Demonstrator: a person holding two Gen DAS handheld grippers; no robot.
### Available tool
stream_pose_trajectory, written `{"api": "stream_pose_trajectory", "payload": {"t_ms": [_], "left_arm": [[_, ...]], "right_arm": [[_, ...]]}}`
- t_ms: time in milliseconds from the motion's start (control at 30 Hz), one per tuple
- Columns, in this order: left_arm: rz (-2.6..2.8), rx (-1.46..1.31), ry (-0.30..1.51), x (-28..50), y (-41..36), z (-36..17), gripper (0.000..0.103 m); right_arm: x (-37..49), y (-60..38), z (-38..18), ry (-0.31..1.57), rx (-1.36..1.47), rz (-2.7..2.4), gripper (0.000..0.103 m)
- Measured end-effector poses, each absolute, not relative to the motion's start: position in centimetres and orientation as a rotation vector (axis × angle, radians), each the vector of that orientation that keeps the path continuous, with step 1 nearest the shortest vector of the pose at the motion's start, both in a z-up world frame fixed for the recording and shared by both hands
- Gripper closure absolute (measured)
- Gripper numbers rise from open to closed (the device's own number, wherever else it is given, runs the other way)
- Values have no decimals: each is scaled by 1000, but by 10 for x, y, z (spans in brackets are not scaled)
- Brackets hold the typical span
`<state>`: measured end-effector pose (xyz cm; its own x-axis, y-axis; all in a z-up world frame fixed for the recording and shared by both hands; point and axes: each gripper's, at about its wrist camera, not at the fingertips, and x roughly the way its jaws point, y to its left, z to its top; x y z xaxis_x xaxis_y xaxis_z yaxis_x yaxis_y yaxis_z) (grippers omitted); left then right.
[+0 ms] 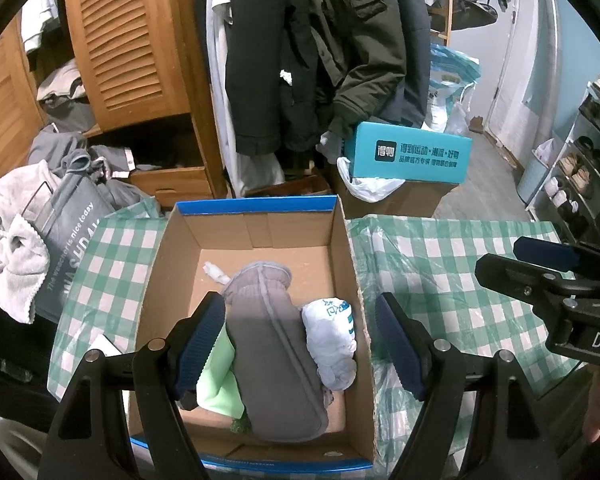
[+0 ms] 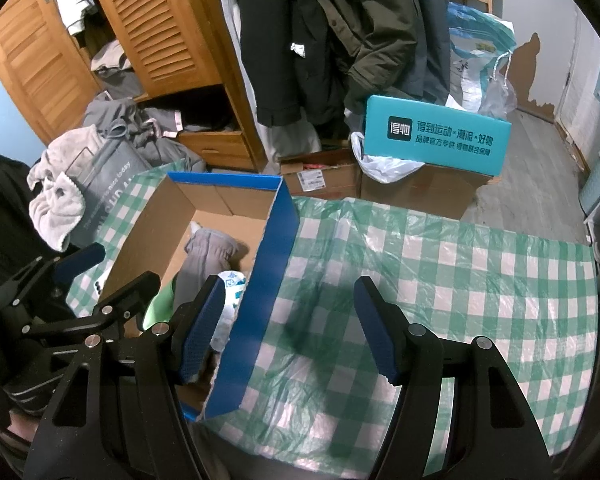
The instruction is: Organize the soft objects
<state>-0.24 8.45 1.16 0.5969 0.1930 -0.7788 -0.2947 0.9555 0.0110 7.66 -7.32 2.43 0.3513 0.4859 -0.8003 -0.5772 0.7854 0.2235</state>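
Note:
An open cardboard box [image 1: 180,264] with blue outer walls [image 2: 268,280] stands on a green-checked tablecloth. Inside it lie a grey padded mitten [image 1: 272,344], a white crumpled soft item with teal print [image 1: 332,340], a light green cloth [image 1: 218,384] and a small white scrap [image 1: 216,272]. My left gripper [image 1: 300,348] hovers open above the box, its pads either side of the mitten, touching nothing. My right gripper [image 2: 290,328] is open over the tablecloth beside the box's right wall, with nothing between its fingers. The mitten [image 2: 206,256] also shows in the right wrist view.
A grey laundry bag [image 1: 68,232] with towels draped on it stands left of the box. Behind the table are a wooden wardrobe [image 1: 132,40], hanging coats [image 1: 308,48], a teal box [image 1: 410,152] on cartons, and a shoe rack [image 1: 580,160] at right.

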Motion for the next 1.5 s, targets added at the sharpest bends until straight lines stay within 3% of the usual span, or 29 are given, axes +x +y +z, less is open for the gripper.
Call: {"api": "stream_pose_trajectory", "payload": {"t_ms": [1500], "left_arm": [[311,-137,872,-5,85,17,24]], "right_arm": [[77,-73,24,1000,-107,691,37]]}}
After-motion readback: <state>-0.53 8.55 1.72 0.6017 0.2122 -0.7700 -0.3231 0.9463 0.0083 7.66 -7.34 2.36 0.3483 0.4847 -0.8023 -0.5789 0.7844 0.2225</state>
